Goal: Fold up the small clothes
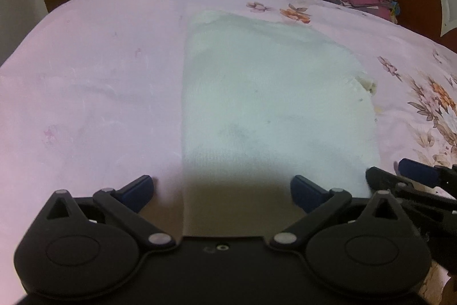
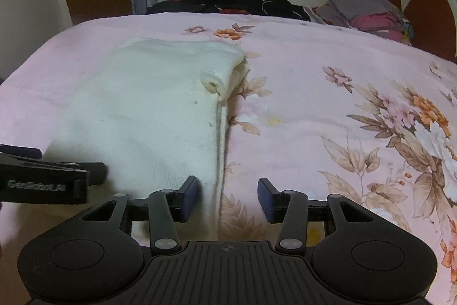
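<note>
While the left gripper (image 1: pixel 221 192) hangs unclenched over its near edge, the folded white knitted cloth (image 1: pixel 268 93) lies flat on the pink floral bedsheet (image 1: pixel 85 70). From the right wrist, the right gripper (image 2: pixel 227 197) gapes, apparently straddling the cloth's right edge.

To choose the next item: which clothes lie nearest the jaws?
The white folded cloth, directly before both grippers; the black pile and the grey-pink stack lie at the bed's far edge.
</note>
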The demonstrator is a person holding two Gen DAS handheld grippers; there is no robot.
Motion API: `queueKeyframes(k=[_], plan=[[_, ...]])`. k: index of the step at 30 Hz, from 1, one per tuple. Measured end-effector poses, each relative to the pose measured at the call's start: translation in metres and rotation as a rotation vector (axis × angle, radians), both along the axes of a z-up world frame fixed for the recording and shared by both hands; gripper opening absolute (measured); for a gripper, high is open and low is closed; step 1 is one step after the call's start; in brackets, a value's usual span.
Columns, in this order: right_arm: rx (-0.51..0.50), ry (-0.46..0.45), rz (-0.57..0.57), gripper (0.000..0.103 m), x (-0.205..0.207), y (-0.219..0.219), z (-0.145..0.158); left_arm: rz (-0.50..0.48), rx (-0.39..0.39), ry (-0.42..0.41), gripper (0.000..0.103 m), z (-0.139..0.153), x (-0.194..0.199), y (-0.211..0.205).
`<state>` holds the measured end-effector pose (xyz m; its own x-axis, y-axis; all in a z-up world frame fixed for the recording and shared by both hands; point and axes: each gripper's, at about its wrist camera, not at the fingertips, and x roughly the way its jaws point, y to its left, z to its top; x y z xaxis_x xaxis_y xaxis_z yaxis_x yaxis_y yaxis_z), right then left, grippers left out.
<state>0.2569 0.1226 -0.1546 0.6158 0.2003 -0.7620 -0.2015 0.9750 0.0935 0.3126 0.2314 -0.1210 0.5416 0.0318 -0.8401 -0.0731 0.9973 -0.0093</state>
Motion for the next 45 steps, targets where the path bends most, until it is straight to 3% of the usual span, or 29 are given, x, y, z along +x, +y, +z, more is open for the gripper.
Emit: queueKeyframes(k=[1,4,7,12,18,20,22,24,32,37,40,45], plan=[[-0.018,0.003,0.006,0.047,0.001,0.002,-0.004,0.003,-0.003,0.006,0.103,-0.001,0.003,0.000],[-0.043,0.013,-0.025,0.071,0.007,-0.001,-0.009,0.005,0.015,0.010,0.103,-0.002,0.006,-0.002],[-0.003,0.039,-0.026,0.077,0.012,-0.012,-0.011,0.008,0.034,0.013,0.103,0.000,0.005,-0.003],[-0.002,0.025,-0.021,0.077,0.008,-0.013,-0.002,0.014,0.055,0.023,0.102,0.005,0.003,-0.009],[0.102,0.034,-0.034,0.078,-0.008,-0.026,0.008,0.011,0.071,0.027,0.102,0.013,-0.013,-0.013],[0.109,0.042,-0.037,0.087,-0.008,-0.026,0.009,0.014,0.087,0.022,0.102,0.013,-0.017,-0.016],[0.094,0.039,-0.038,0.090,-0.005,-0.021,0.008,0.022,0.101,0.023,0.101,0.011,-0.017,-0.018],[-0.001,0.070,-0.043,0.090,0.001,-0.012,-0.001,0.026,0.114,0.028,0.102,0.010,-0.017,-0.020],[0.005,0.058,-0.046,0.091,-0.010,-0.024,0.006,0.045,0.119,0.027,0.098,0.018,-0.028,-0.026],[0.103,0.060,-0.072,0.093,-0.040,-0.052,0.024,0.038,0.082,-0.009,0.098,0.041,-0.060,-0.033],[0.190,0.063,-0.064,0.103,-0.067,-0.072,0.043,0.030,0.076,-0.051,0.099,0.064,-0.090,-0.038],[0.202,0.004,0.005,0.103,-0.123,-0.090,0.092,0.057,0.049,-0.102,0.099,0.107,-0.151,-0.043]])
